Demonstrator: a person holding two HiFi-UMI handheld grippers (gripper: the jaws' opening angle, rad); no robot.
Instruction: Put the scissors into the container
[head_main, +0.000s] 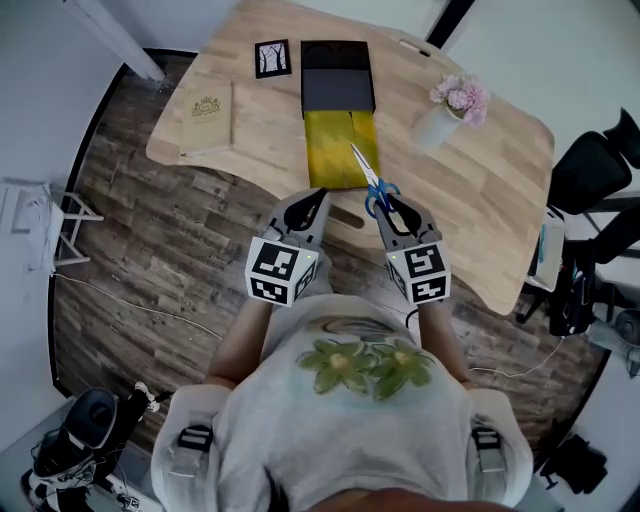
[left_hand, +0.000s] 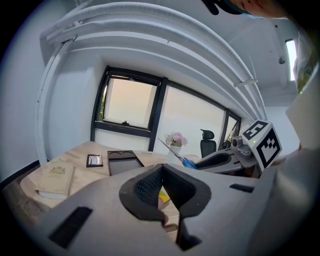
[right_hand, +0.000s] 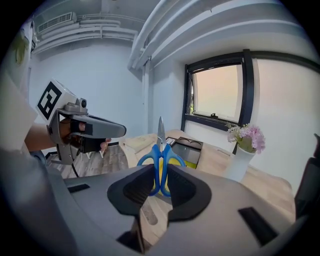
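Scissors (head_main: 376, 188) with blue handles hang above the table's near edge, blades pointing away toward the black container (head_main: 338, 75). My right gripper (head_main: 388, 203) is shut on the scissors (right_hand: 161, 150) at the handles, and the blades stand upright beyond the gripper (right_hand: 160, 172). The container (right_hand: 189, 148) lies further back on the wooden table (head_main: 480, 190). My left gripper (head_main: 318, 197) hovers just left of the right one, shut with nothing in it (left_hand: 161, 172). From the left gripper view, the scissors (left_hand: 186, 161) and container (left_hand: 122, 161) both show.
A yellow cloth-like piece (head_main: 340, 148) lies between the container and the table's near edge. A tan book (head_main: 206, 115) and a small picture frame (head_main: 272, 57) sit to the left. A white vase of pink flowers (head_main: 450, 108) stands right. An office chair (head_main: 600, 170) is beyond the table's right end.
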